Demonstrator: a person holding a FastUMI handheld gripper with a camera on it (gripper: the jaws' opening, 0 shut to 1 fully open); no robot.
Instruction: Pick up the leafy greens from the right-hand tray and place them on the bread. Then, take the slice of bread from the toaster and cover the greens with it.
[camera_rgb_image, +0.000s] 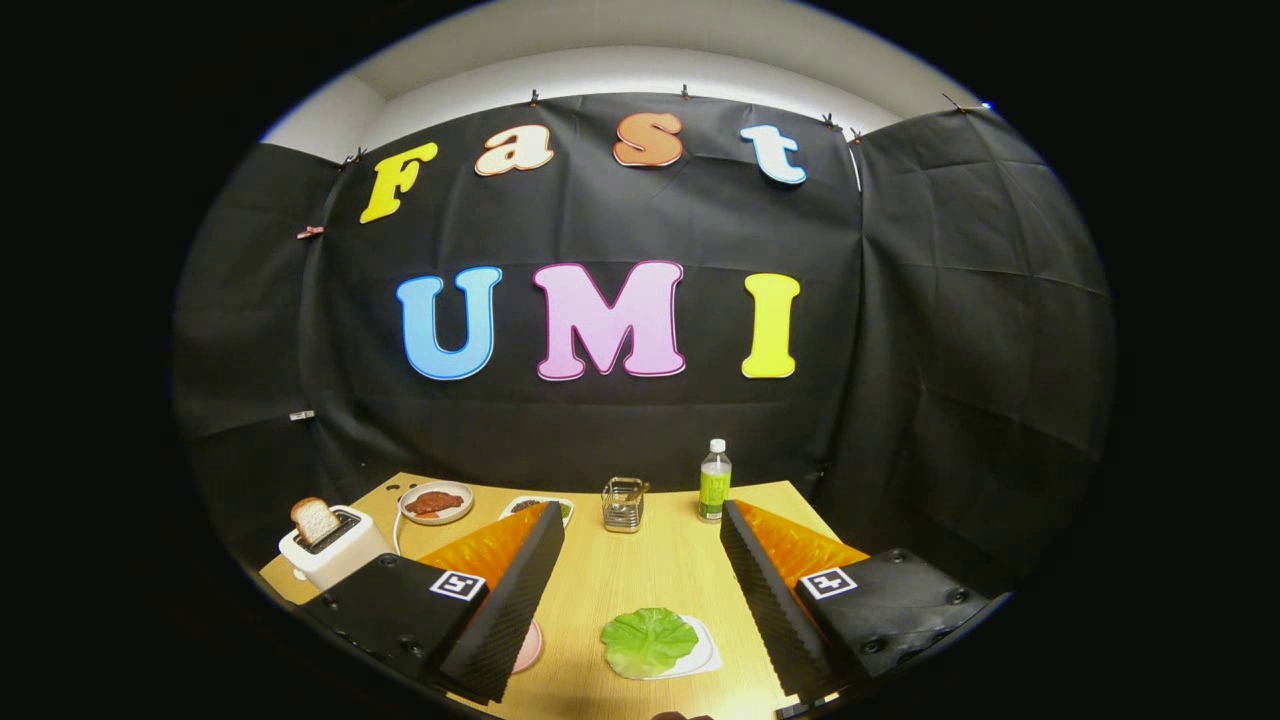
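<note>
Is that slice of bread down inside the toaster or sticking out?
Sticking out: the bread slice stands well above the white toaster's slot. The gripper is open, holding nothing.

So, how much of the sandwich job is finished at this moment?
Done, it seems: the leafy greens lie on the bread, between the fingers. In hand: nothing, for the gripper is open, its fingers apart above the table. Left: the slice of bread stands in the toaster, beyond the left finger, and must yet cover the greens.

Pale matt wood table, glossy white plastic toaster, ribbed tongs
</note>
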